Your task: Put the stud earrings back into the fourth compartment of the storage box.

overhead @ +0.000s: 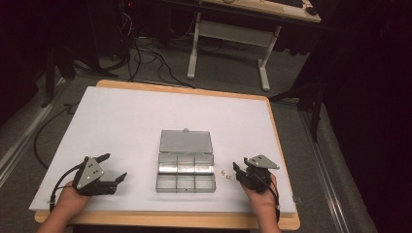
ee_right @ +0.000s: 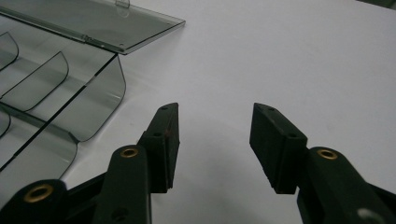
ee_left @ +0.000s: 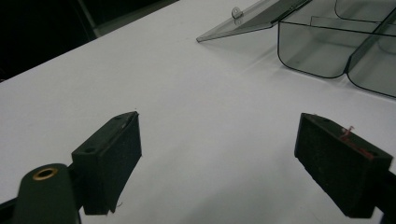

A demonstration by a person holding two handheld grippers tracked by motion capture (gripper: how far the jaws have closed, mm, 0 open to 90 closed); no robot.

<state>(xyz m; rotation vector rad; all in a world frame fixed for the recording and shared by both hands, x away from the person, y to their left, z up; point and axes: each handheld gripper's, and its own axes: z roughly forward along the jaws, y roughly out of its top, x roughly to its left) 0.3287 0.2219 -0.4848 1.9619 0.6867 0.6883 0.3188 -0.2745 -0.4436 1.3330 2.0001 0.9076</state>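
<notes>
While both hands rested low in the high view, the clear compartment box sat centre frame with its lid flung open toward the top. Two tiny brass-coloured pieces lay just right of the box, between it and the right gripper — clearly the nearer tool. Its jaws stood moderately apart, holding nothing. Over at lower left, the left gripper gaped wide, empty too, well apart from those pieces.

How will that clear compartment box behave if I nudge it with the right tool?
The clear box looks thin-walled plastic, so probably light and apt to slide on the smooth white tabletop. Its open lid would likely flap.
</notes>
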